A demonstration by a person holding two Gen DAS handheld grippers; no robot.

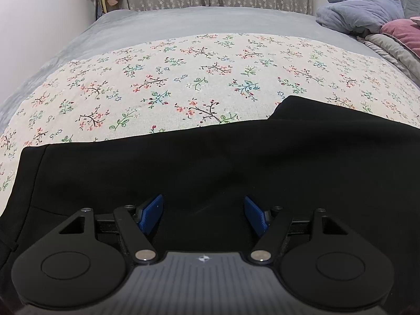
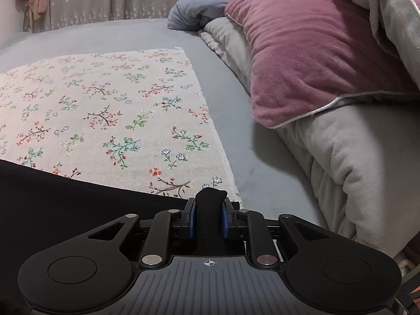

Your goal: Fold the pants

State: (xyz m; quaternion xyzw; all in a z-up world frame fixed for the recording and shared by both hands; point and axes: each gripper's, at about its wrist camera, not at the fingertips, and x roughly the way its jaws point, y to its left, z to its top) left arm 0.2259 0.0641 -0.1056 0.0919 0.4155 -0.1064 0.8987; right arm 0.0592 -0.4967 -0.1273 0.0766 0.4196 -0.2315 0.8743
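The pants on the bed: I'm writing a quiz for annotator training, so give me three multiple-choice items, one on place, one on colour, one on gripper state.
1. Where do the pants lie?
A. on the flowered cloth
B. on the pink pillow
C. on the floor

2. What colour are the pants?
A. grey
B. black
C. pink

3. How do the grippers stand?
A. both open
B. left gripper shut on the pants, right gripper open
C. left open, right shut on the pants

Answers:
1. A, the flowered cloth shows just beyond the pants' edge.
2. B, the fabric is plain black in both views.
3. C, the left fingers stand apart over the fabric, while the right ones pinch a black fold.
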